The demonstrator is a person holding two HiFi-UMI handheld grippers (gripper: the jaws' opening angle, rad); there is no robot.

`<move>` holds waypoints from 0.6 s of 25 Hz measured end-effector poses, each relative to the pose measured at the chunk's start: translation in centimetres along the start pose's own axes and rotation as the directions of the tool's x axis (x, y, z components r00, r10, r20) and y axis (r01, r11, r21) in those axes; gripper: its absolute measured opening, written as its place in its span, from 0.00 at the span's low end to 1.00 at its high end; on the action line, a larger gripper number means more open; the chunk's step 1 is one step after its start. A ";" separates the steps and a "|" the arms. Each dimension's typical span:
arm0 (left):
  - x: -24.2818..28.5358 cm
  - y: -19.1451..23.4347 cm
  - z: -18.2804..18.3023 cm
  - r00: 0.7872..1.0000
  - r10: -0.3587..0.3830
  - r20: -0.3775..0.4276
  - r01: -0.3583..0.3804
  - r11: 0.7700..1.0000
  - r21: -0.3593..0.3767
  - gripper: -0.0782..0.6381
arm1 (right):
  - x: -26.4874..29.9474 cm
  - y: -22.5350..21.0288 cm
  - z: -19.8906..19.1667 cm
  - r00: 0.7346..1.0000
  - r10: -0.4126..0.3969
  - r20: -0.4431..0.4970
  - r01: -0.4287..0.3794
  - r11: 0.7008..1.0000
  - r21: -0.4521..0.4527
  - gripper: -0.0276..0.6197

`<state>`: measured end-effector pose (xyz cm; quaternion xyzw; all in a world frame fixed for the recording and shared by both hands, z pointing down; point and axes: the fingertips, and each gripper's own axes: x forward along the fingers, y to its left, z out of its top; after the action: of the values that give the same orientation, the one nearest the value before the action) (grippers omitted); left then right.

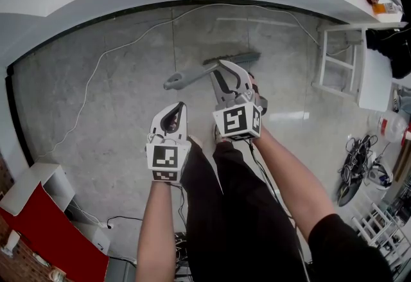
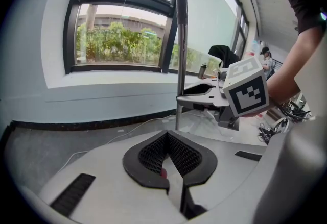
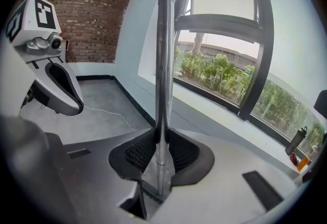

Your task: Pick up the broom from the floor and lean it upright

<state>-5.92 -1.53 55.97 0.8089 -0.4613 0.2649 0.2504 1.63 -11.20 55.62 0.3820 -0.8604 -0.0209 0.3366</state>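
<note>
The broom stands nearly upright, its brush head (image 1: 232, 57) on the grey floor and the grey handle (image 1: 183, 78) rising toward me. My right gripper (image 1: 221, 75) is shut on the handle, which runs straight up between its black pads (image 3: 134, 154) in the right gripper view as a metal pole (image 3: 163, 65). From the left gripper view the pole (image 2: 181, 39) is vertical in front of the window, with the right gripper (image 2: 200, 99) clamped on it. The left gripper (image 1: 172, 119) hangs apart, to the pole's left, its pads (image 2: 181, 152) closed together with nothing between them.
A white cable (image 1: 128, 43) curves over the floor by the curved wall under the window. A white frame stand (image 1: 340, 62) is at the right, a heap of cables and gear (image 1: 359, 165) below it. A red board (image 1: 51, 236) lies lower left. My legs (image 1: 218, 184) are below the grippers.
</note>
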 end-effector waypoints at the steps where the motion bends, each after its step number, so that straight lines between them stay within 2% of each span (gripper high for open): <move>1: 0.0 0.0 0.0 1.000 -0.001 0.001 0.001 1.000 0.001 0.12 | 0.0 0.0 0.0 1.000 -0.001 0.001 0.001 1.000 -0.002 0.16; 15: 0.3 -0.2 0.0 1.000 -0.007 -0.002 0.007 1.000 0.010 0.12 | -0.4 0.2 -0.1 0.999 -0.013 0.033 0.015 0.999 -0.039 0.16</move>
<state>-5.56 -1.61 56.13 0.8116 -0.4567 0.2672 0.2477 1.79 -10.74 55.51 0.3809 -0.8625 -0.0463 0.3299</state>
